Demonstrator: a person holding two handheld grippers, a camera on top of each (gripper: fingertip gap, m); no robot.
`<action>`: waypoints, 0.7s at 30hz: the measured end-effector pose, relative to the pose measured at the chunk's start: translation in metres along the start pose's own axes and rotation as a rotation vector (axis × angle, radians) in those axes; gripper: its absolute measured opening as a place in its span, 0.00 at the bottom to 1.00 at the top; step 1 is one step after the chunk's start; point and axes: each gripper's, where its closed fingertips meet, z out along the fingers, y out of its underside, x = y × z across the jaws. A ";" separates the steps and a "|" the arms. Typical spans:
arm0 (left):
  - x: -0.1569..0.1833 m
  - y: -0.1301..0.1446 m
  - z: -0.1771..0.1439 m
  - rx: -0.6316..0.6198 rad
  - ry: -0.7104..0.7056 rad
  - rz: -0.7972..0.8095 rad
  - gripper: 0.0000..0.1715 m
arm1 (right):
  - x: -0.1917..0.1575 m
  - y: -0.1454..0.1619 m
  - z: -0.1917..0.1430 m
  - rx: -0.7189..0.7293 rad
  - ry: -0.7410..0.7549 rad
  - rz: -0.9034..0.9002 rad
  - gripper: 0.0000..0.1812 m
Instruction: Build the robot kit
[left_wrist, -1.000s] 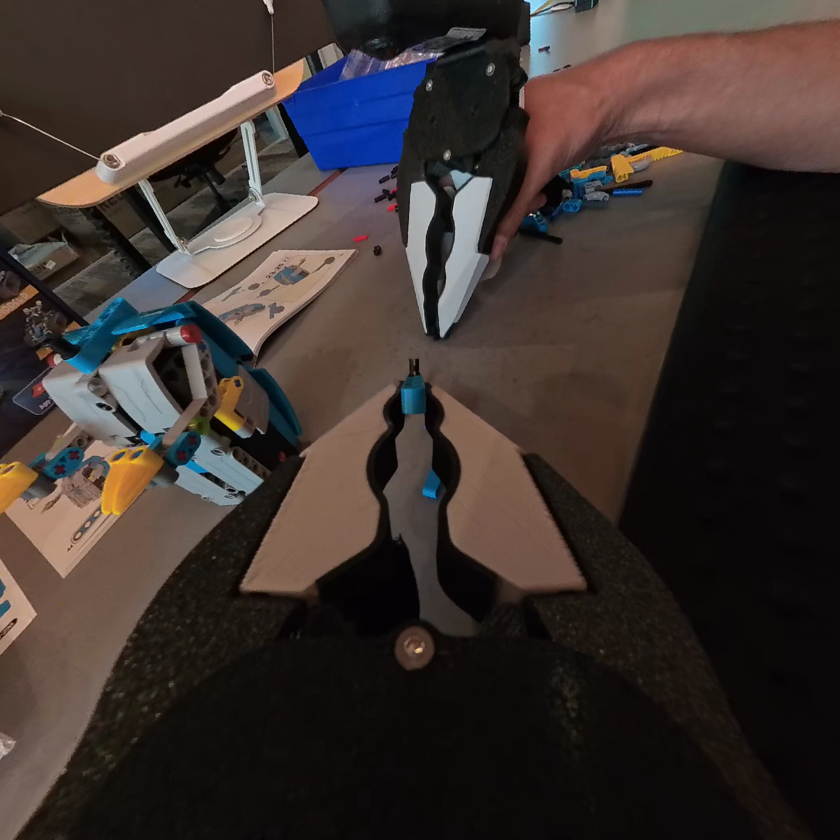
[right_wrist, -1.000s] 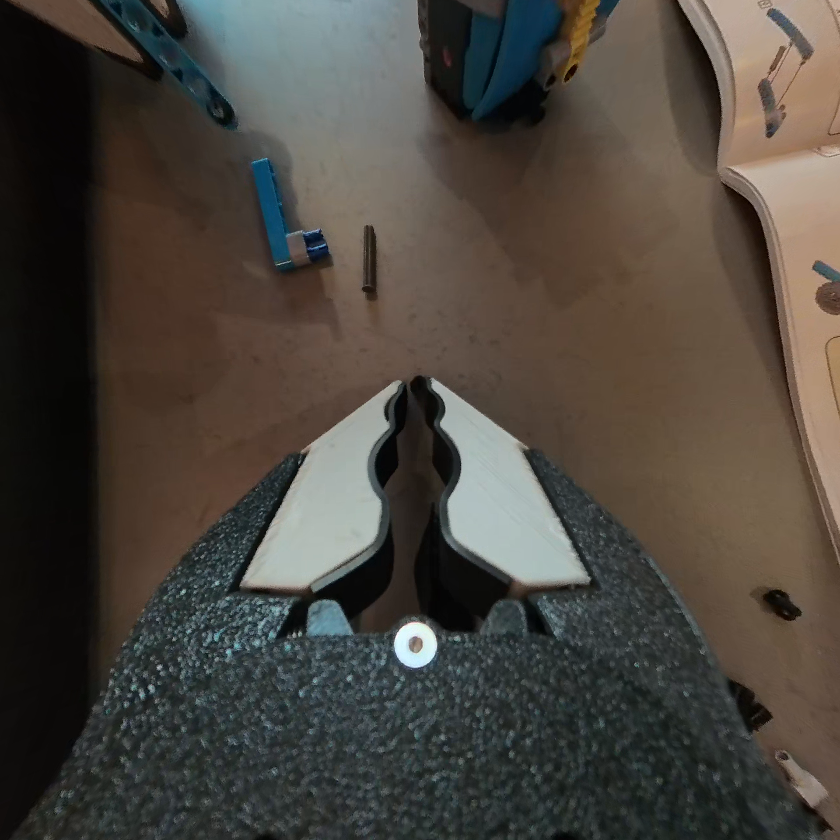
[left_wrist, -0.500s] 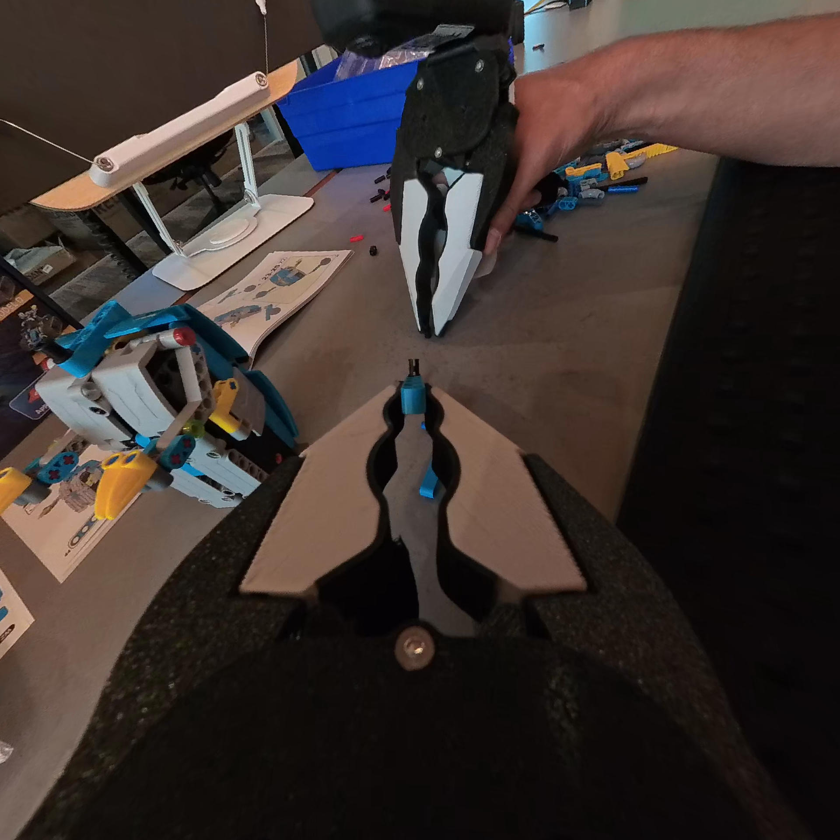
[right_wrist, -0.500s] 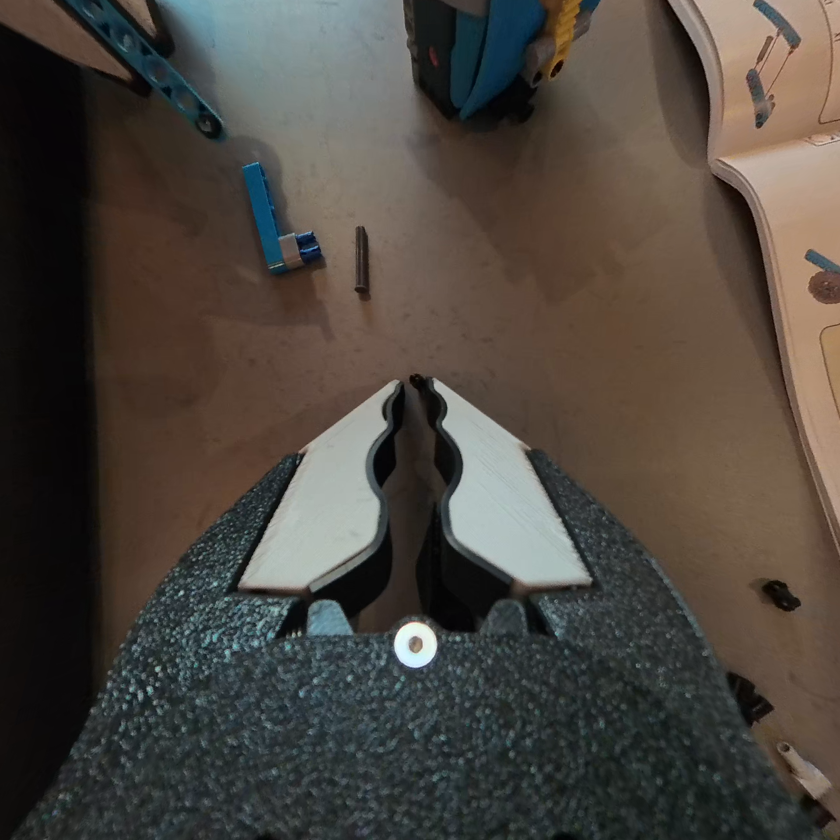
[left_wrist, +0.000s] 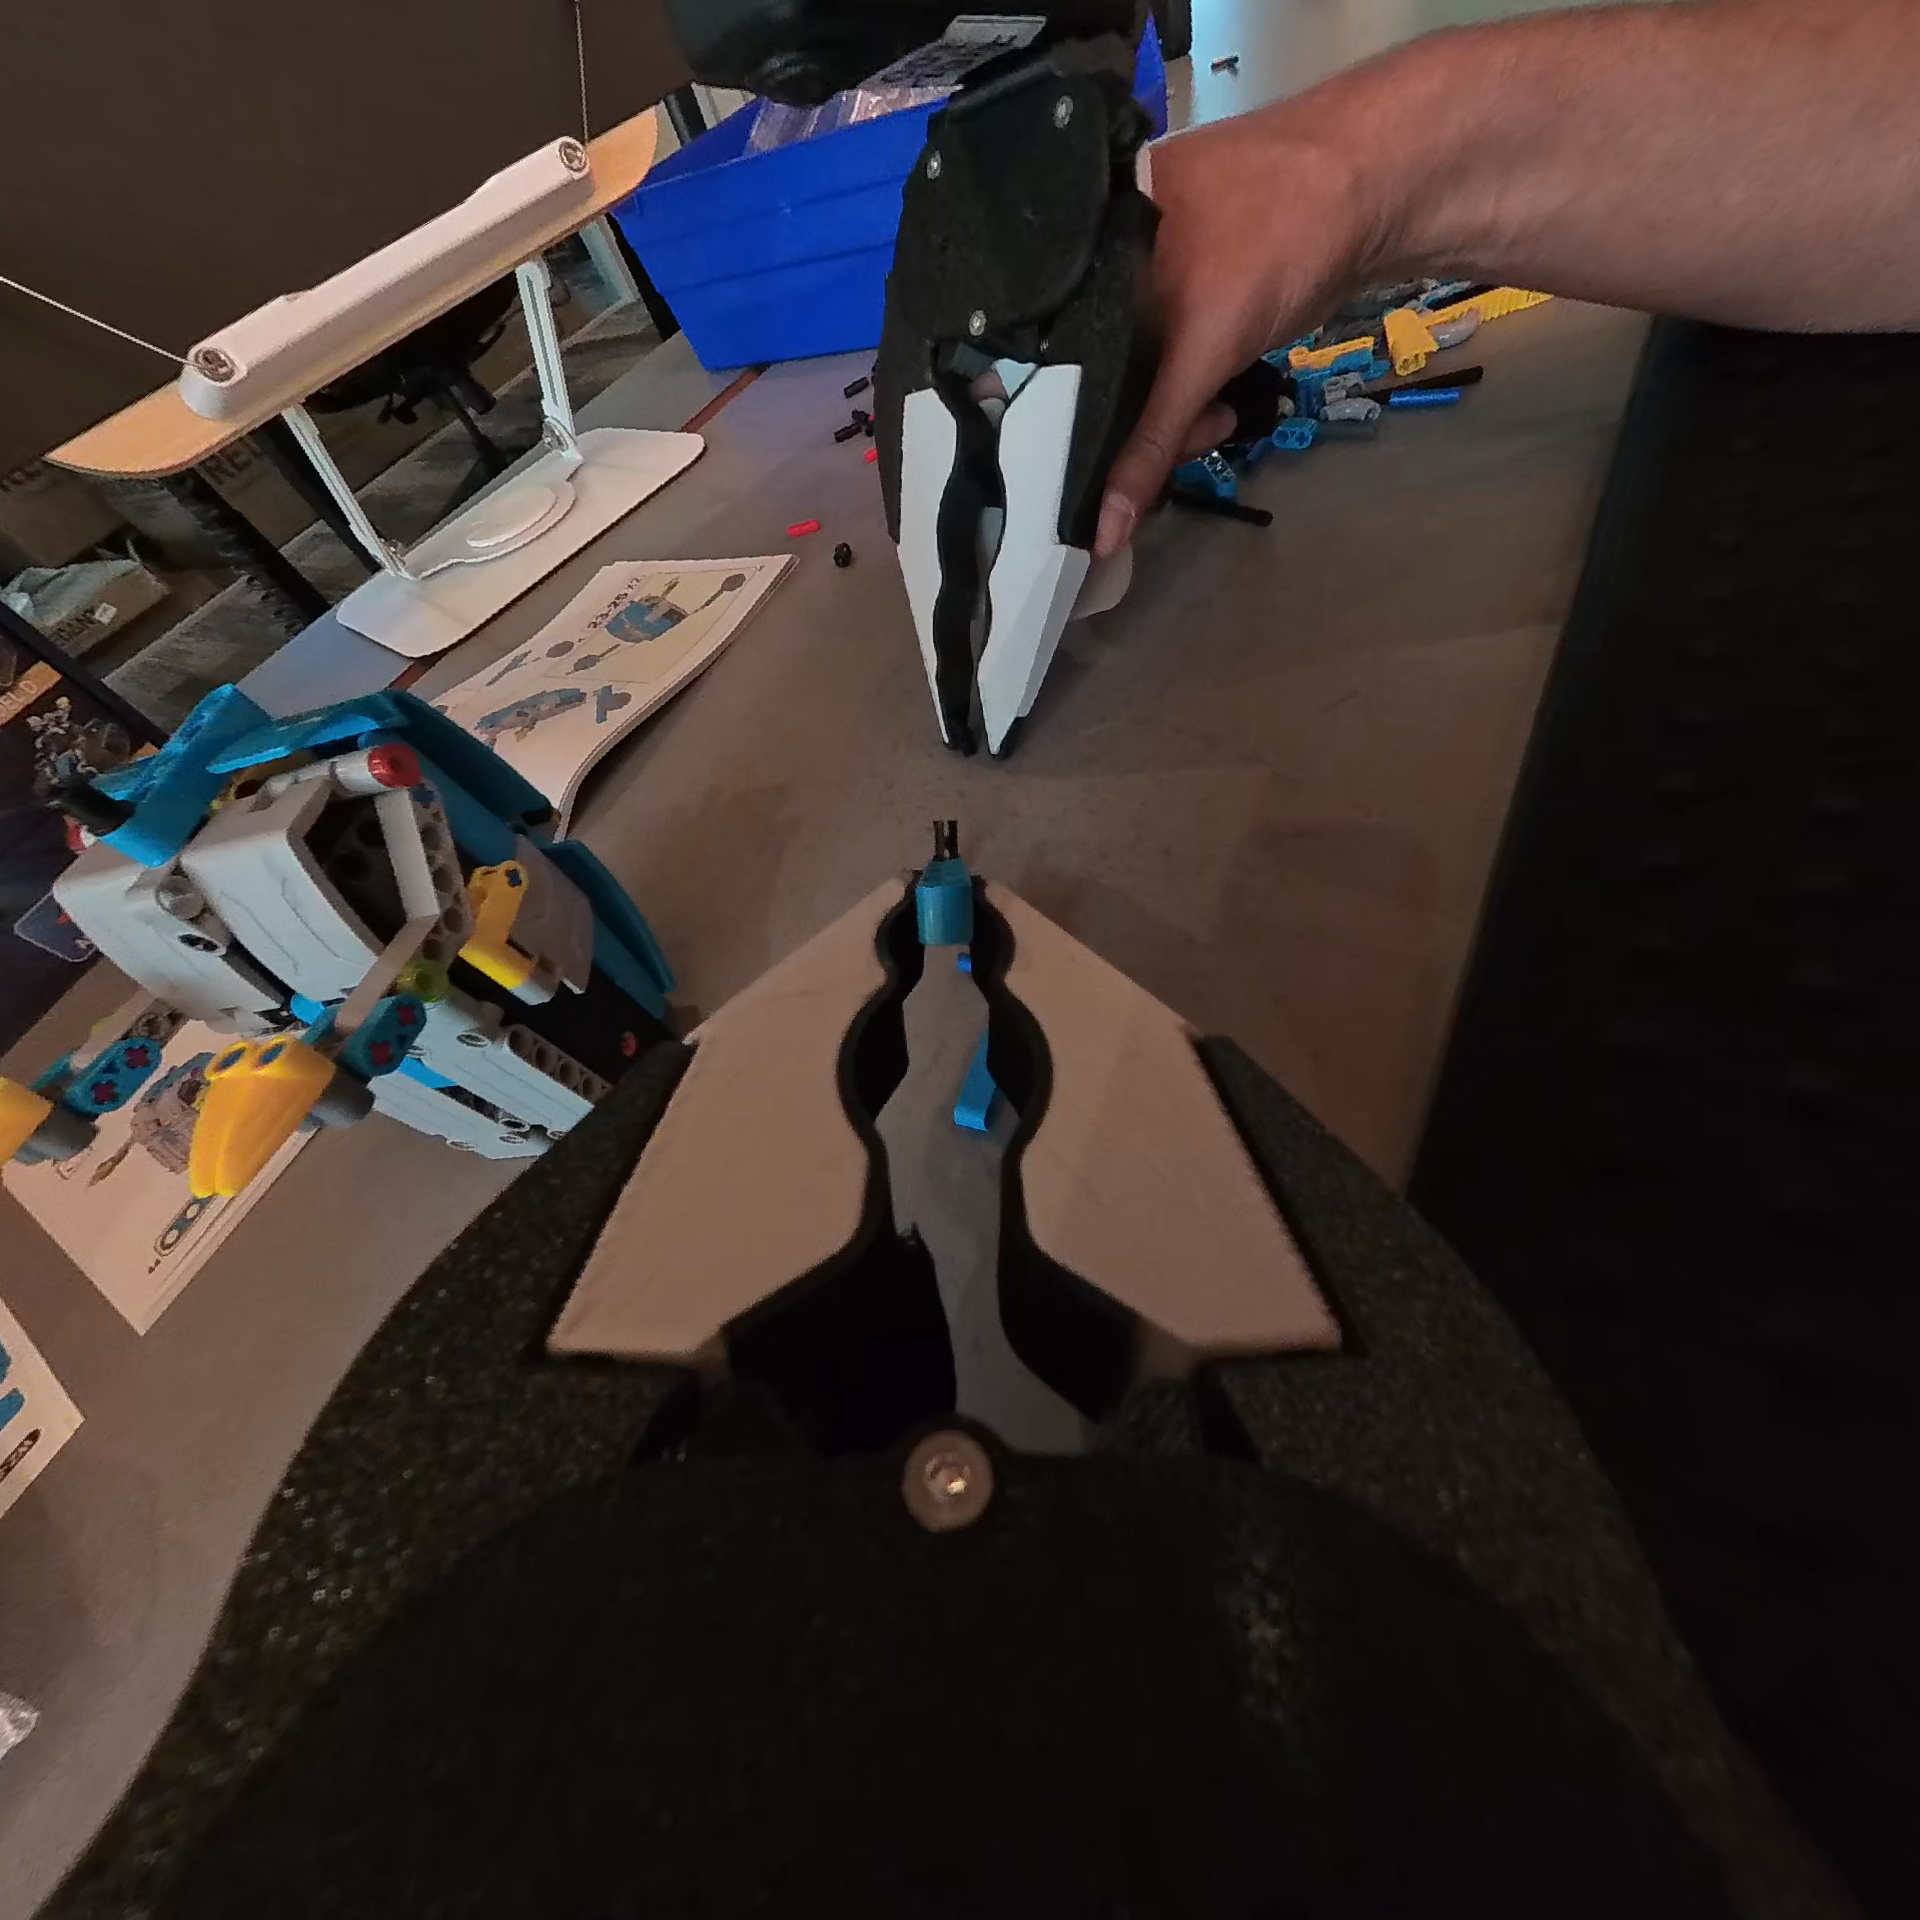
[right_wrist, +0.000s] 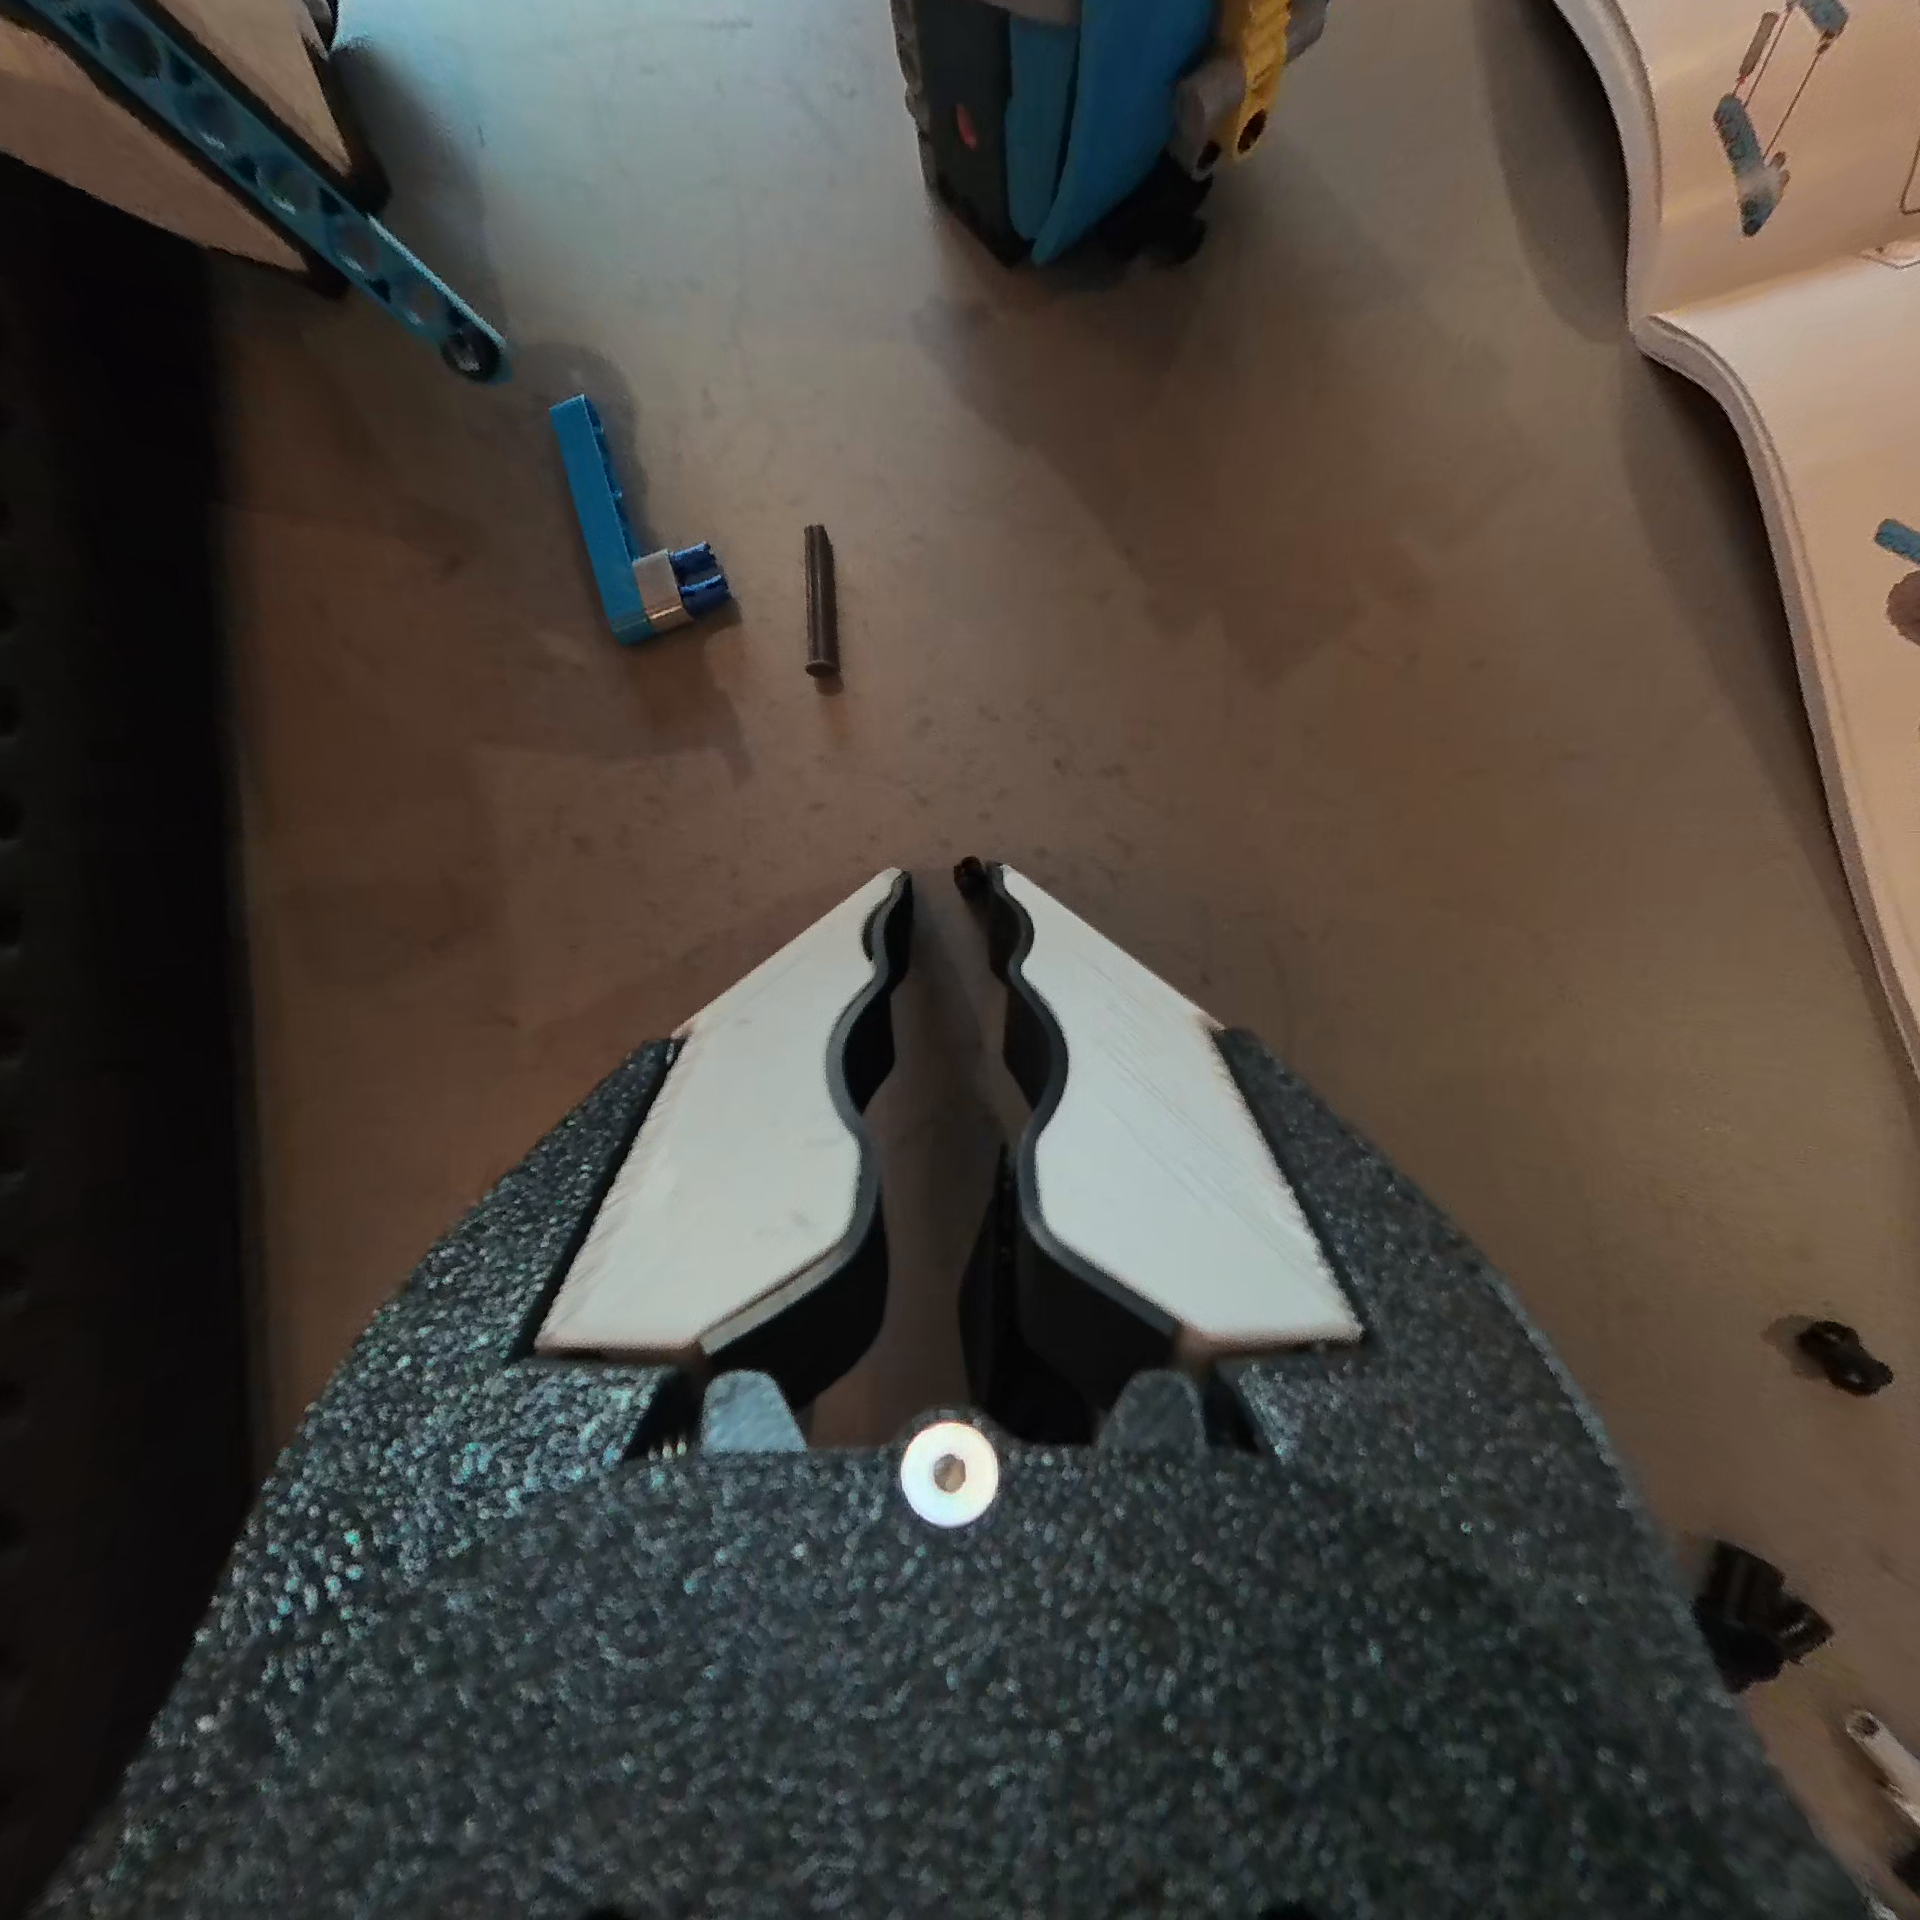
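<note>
My left gripper (left_wrist: 943, 894) is shut on a teal beam (left_wrist: 943, 912) with a black pin at its end, held above the table. The beam also shows at the upper left of the right wrist view (right_wrist: 343, 223). My right gripper (right_wrist: 948, 878), held by a hand, points down at the table just beyond the beam (left_wrist: 977, 743). Its jaws stand a narrow gap apart, with a small black bit at the right fingertip. A short blue beam (right_wrist: 608, 530) with a grey and dark-blue end and a black axle (right_wrist: 821, 603) lie ahead of it.
A blue, white and yellow brick model (left_wrist: 343, 935) stands on the left of the grey table (left_wrist: 1247, 831); it also shows in the right wrist view (right_wrist: 1081, 114). An open booklet (left_wrist: 623, 665), a white lamp stand (left_wrist: 520, 488), a blue bin (left_wrist: 790, 239) and loose parts (left_wrist: 1340, 395) lie beyond. One gripper's finger ends stand about 12 cm off the other's.
The right gripper's jaws have parted slightly from nearly touching. The right gripper has drifted a little to the left in the left wrist view. The left gripper keeps its hold.
</note>
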 end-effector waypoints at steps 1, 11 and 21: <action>0.000 0.000 0.000 -0.002 0.002 0.000 0.04 | 0.000 0.000 0.000 0.002 -0.003 0.006 0.08; 0.002 0.002 0.001 -0.012 0.008 0.013 0.04 | -0.003 -0.001 -0.001 0.013 -0.047 0.055 0.13; 0.002 0.003 0.002 -0.017 0.002 0.024 0.04 | -0.001 0.000 -0.001 0.003 -0.021 0.035 0.12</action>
